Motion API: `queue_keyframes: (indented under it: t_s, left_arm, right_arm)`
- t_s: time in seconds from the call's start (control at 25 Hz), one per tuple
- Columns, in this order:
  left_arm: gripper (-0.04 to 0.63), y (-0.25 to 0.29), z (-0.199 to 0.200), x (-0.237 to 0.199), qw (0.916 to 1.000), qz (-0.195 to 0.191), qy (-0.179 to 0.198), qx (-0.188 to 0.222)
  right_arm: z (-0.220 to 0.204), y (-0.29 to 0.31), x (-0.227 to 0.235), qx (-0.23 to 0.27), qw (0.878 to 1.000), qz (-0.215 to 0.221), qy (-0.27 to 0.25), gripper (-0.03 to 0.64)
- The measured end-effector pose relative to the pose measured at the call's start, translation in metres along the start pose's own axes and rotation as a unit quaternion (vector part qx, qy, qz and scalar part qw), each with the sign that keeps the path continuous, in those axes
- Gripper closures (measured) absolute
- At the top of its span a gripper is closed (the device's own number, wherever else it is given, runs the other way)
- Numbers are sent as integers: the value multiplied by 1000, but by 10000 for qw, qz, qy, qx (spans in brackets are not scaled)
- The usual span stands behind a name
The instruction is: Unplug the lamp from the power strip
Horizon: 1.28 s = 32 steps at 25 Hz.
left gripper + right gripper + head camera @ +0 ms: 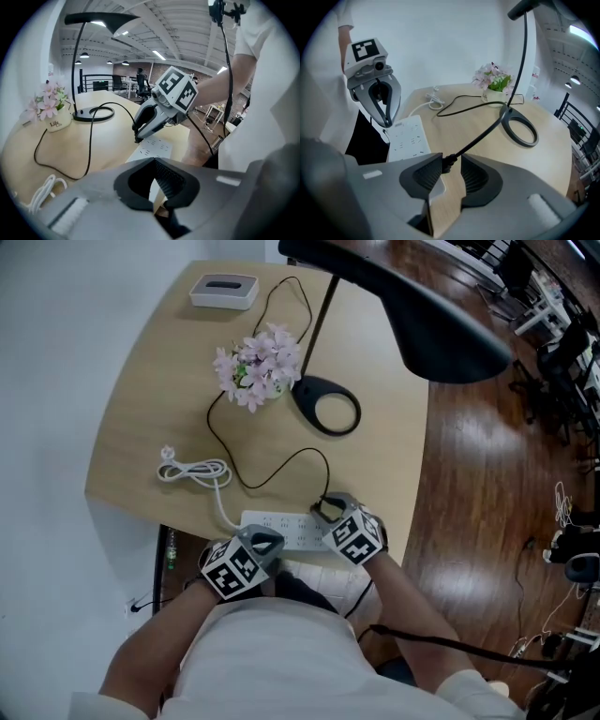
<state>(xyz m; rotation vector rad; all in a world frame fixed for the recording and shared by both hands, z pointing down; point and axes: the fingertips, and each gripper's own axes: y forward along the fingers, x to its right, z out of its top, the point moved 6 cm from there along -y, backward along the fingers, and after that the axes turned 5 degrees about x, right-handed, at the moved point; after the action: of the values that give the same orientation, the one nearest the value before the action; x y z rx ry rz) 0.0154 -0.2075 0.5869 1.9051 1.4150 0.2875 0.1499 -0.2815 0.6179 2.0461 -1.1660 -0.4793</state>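
The white power strip [279, 529] lies along the table's near edge. A black lamp [328, 407] with a ring base stands further back, and its black cable [272, 479] loops across the table to a black plug [448, 161] at the strip's right end. My right gripper [447, 165] is shut on that plug, and the cable runs out from between its jaws. My left gripper [253, 545] is shut, and in the right gripper view its tips [387, 124] rest on the strip's left end [408, 138].
A pot of pink flowers [258, 367] stands beside the lamp base. A white box [223, 292] sits at the far edge. The strip's own white cord [192, 470] lies coiled at the left. The table edge [412, 484] drops to a wooden floor at the right.
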Motion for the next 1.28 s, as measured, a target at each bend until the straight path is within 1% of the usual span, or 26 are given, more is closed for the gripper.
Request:
queue_keyframes:
  t_s: [0.12,0.2,0.32,0.48,0.6,0.72,0.8,1.04,1.16,1.28]
  left_arm:
    - [594,-18,-4,16,9993,124,-277,202]
    - [592,-33,-3,28,9985,202,-368,340]
    - [592,-54,-7,43,9966,360,-456,582]
    - [592,-88,-8,57,9918,597,-407,1054]
    - [592,-115,-11,68,9891,707,-265,1267]
    - [592,-145,-25,82,9866,817,-131,1409]
    - [592,-168,-39,96,9848,828,-144,1519]
    - [592,-231,-97,147,9779,659,-242,1970]
    - [592,-253,-127,173,9738,546,-201,2198]
    - [592,-271,-148,200,9725,421,-44,2291]
  right_arm:
    - [-5,-12,0,183,9992,-115,344,479]
    - [-9,-20,-2,300,9981,-177,513,479]
    - [-12,-33,-11,542,9962,-258,628,479]
    - [-8,-56,-40,835,9934,-364,698,479]
    - [-1,-79,-70,1083,9905,-481,703,479]
    - [5,-103,-107,1266,9875,-651,682,479]
    - [8,-118,-138,1372,9848,-742,761,479]
    - [10,-158,-252,1657,9718,-1158,1217,479]
    - [6,-178,-309,1773,9632,-1447,1408,479]
    - [0,-195,-366,1803,9584,-1637,1490,479]
